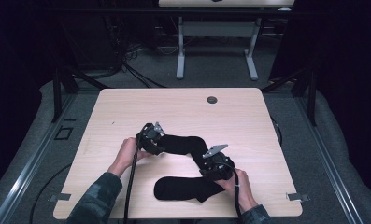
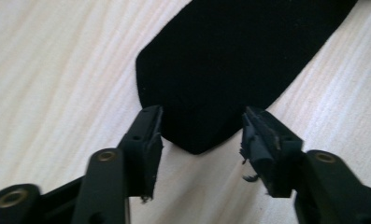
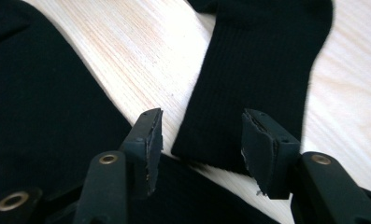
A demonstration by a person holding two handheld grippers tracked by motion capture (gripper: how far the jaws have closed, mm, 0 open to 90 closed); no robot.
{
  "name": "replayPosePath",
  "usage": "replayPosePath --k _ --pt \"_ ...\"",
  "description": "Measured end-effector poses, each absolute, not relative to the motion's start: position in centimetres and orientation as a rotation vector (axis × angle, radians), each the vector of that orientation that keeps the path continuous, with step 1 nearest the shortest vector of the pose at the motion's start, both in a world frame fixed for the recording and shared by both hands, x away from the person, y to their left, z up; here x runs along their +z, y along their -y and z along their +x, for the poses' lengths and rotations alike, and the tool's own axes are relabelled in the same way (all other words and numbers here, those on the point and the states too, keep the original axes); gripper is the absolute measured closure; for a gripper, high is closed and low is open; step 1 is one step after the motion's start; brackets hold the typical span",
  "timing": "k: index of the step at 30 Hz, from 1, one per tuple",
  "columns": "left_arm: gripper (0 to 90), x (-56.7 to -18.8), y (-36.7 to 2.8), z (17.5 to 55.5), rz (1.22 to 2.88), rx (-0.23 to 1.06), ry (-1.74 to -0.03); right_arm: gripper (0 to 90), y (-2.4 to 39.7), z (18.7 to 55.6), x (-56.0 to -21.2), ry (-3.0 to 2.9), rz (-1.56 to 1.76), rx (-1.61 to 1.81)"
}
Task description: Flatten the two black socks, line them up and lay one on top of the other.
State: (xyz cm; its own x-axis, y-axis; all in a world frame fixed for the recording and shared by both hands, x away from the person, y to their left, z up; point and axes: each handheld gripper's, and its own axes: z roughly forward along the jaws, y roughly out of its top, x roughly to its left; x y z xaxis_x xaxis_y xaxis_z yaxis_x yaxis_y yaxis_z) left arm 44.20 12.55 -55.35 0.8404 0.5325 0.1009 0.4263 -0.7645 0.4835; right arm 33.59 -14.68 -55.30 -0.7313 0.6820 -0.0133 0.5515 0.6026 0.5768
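Left gripper is standing open around the toe of one black sock — not pinching. Right gripper is gaping over its cuff. Second sock is lying nearer the person on the table — pairing not yet done.

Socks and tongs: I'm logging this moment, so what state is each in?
Upper sock: flat on the table, bent, its two ends at the tongs.
Lower sock: flat, untouched.
Left tongs: open, astride the upper sock's rounded end.
Right tongs: open, astride its ribbed end.
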Motion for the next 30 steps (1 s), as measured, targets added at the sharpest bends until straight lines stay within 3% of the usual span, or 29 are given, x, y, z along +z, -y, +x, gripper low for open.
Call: replayPosePath --k 8,14,17,21,30 --pt "64.9 -55.7 -12.5 44.1 2.583 0.31 -0.664 55.1 14.4 33.9 -55.9 -2.598 1.025 0.789" --pt "84.0 -55.8 -12.5 44.2 2.566 0.274 -0.682 67.4 14.5 34.6 -56.2 -2.591 1.064 0.787" --pt "86.5 -55.8 -12.5 44.3 2.569 0.274 -0.683 69.0 14.6 34.7 -56.2 -2.598 1.088 0.803" --pt "88.0 -55.8 -12.5 44.2 2.551 0.276 -0.719 79.2 15.2 35.0 -56.1 -2.582 1.113 0.817" --pt "88.3 -55.9 -13.6 42.8 2.491 0.246 -0.833 80.2 17.0 35.6 -56.1 -2.535 1.136 0.809"
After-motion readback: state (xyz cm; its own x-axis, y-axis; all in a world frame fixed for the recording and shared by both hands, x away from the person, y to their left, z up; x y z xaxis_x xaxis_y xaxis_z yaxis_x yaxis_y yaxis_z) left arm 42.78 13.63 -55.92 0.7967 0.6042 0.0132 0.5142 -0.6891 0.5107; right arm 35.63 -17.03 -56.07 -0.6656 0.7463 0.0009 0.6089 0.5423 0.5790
